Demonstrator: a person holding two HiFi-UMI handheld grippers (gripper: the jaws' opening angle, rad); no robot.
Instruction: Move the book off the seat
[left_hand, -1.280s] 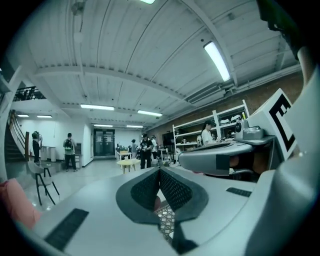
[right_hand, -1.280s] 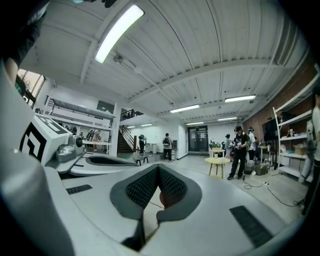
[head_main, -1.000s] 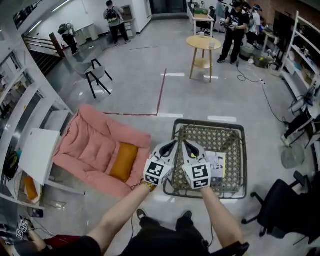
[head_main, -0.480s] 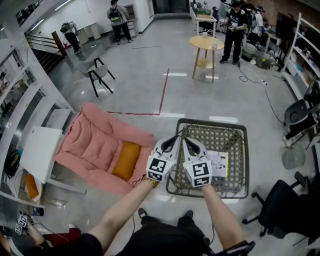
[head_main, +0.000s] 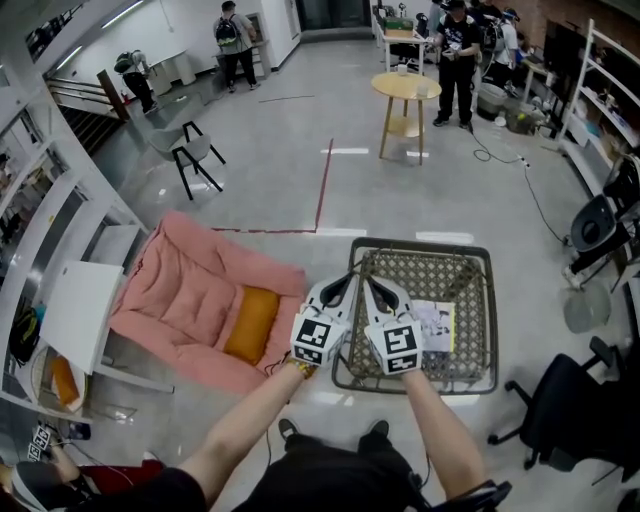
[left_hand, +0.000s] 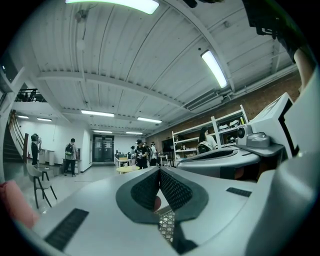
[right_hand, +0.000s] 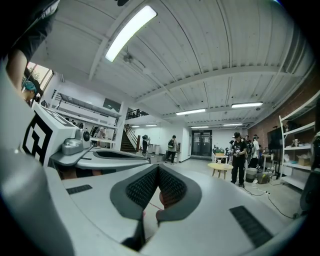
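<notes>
Little has moved over the last second. Both grippers stay paired above the front-left part of the wicker seat. The person in black beyond the seat, by the round table, has shifted slightly to the left.

The book lies flat on the seat's woven top, toward its front-right part, just right of the right gripper's marker cube. Its cover is white with small dark drawings and a yellow-green strip along its right edge. Neither gripper touches it.

The left gripper has its fingers pressed together with nothing between them. Only a bit of the seat's weave and the floor show below the tips. The right gripper, just beside it over the seat, likewise has its fingers closed tip to tip and empty. To the seat's left lies a pink padded chair with an orange cushion on it.
</notes>
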